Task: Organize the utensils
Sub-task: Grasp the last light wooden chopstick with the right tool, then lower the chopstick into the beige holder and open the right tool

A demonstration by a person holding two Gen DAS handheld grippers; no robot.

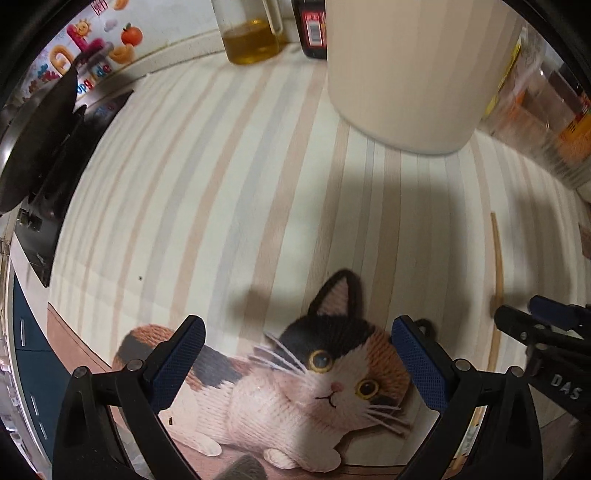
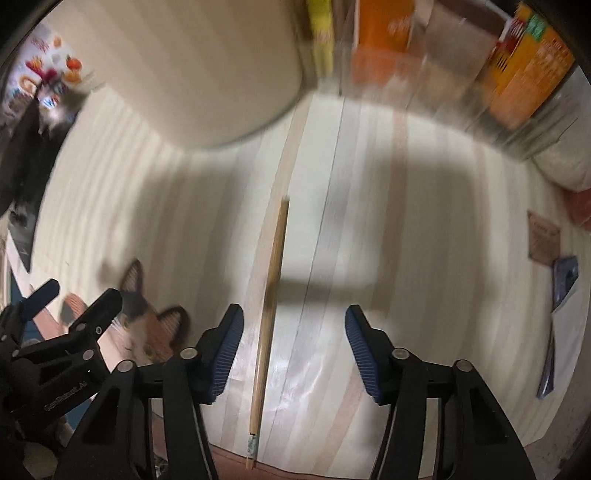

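Note:
A wooden chopstick (image 2: 269, 310) lies on the striped mat, running front to back. My right gripper (image 2: 293, 354) is open above it, and the chopstick lies between the jaws, nearer the left finger. The chopstick also shows in the left wrist view (image 1: 496, 280) at the right. A tall cream utensil holder (image 1: 410, 70) stands at the back; it also shows in the right wrist view (image 2: 192, 66). My left gripper (image 1: 297, 363) is open and empty over the cat picture (image 1: 295, 391) on the mat. The right gripper shows at the right edge of the left wrist view (image 1: 535, 321).
A glass jug of oil (image 1: 251, 33) and a dark bottle (image 1: 310, 29) stand at the back. Clear containers with orange packets (image 2: 461, 55) are at the back right. A black wok (image 1: 37, 140) sits on the stove at the left. A blue utensil (image 2: 557, 314) lies at the right.

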